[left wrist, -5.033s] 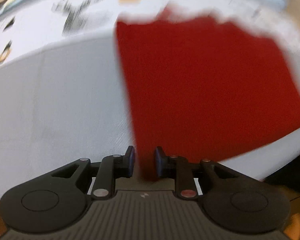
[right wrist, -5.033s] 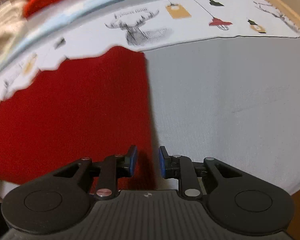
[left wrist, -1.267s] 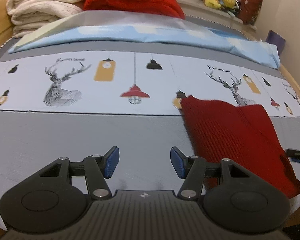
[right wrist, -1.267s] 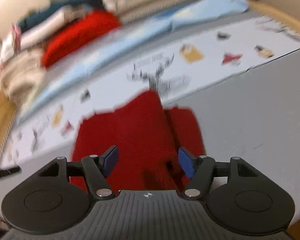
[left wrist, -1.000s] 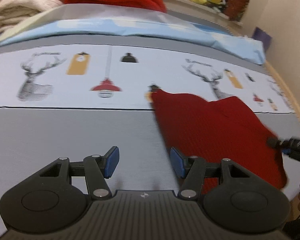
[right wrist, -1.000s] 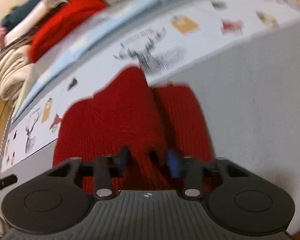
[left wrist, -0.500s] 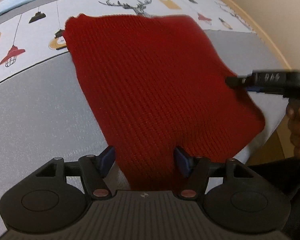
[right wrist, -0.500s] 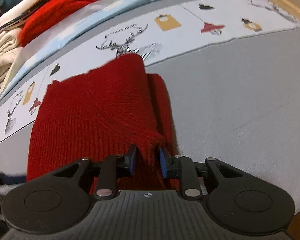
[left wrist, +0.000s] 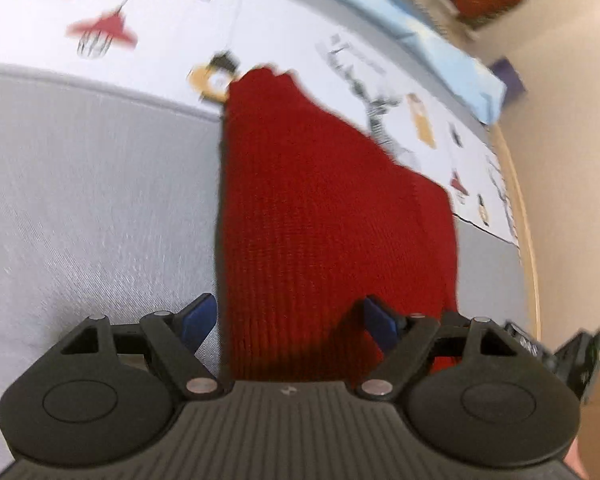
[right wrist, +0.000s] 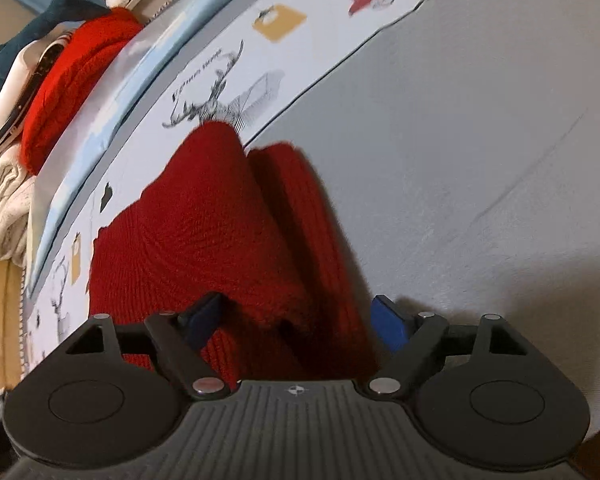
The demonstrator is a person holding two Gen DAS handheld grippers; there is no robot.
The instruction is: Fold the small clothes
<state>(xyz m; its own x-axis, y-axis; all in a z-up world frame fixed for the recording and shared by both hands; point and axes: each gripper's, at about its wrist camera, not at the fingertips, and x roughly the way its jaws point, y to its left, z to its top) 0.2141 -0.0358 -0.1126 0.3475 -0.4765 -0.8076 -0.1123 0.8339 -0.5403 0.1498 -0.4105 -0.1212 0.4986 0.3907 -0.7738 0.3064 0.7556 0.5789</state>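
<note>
Blankets (right wrist: pixel 40 128) beyond red garment (right wrist: pixel 228 240)

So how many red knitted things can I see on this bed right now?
2. One dark red knit garment lies on the grey sheet just ahead of both open grippers. A brighter red knit sits folded in the pile at the bed's far end. Others may be hidden in that pile.

My left claw (left wrist: pixel 288 322): knit garment (left wrist: pixel 324 208) lies ahead, between fingers, on bedspread (left wrist: pixel 80 184). My right claw (right wrist: pixel 298 322): same; folded pile (right wrist: pixel 52 92) far ahead-left.

Red knit (left wrist: pixel 324 216) between open gripper (left wrist: pixel 290 320)
</note>
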